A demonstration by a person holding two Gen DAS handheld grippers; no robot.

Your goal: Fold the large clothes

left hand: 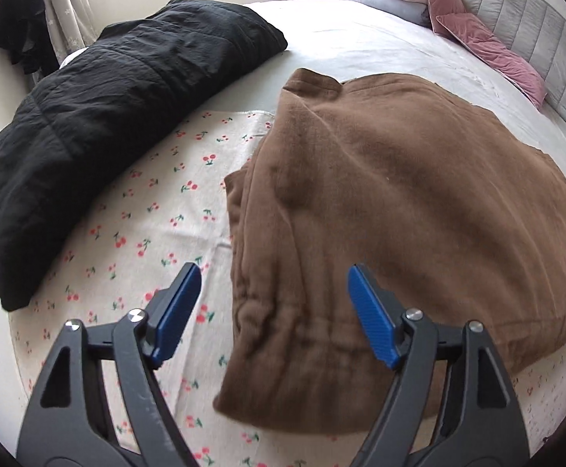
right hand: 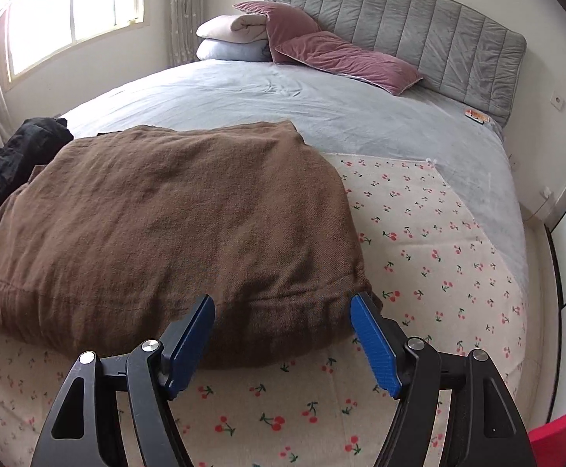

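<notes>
Two grippers hover over the brown garment (left hand: 399,202), and neither holds anything: the left gripper (left hand: 273,311) has its blue pads spread wide above the garment's near left edge, and the right gripper (right hand: 283,340) has its pads just as far apart over the near right corner, with only cloth behind the gap and nothing pinched. Both seem poised at the near hem, probably so that each can take one corner for another fold. The garment lies partly on the cherry-print cloth (right hand: 419,241), its far edge reaching onto the grey sheet (right hand: 283,97) beyond that cloth. It already looks folded into a thick, roughly square bundle, with a gathered hem along the near side, soft ridges running across the top, and layered edges showing on its left. It looks heavy and fuzzy, so it should hold a crease poorly. Left of the brown garment sits a black padded garment (left hand: 107,124), apart from it.
</notes>
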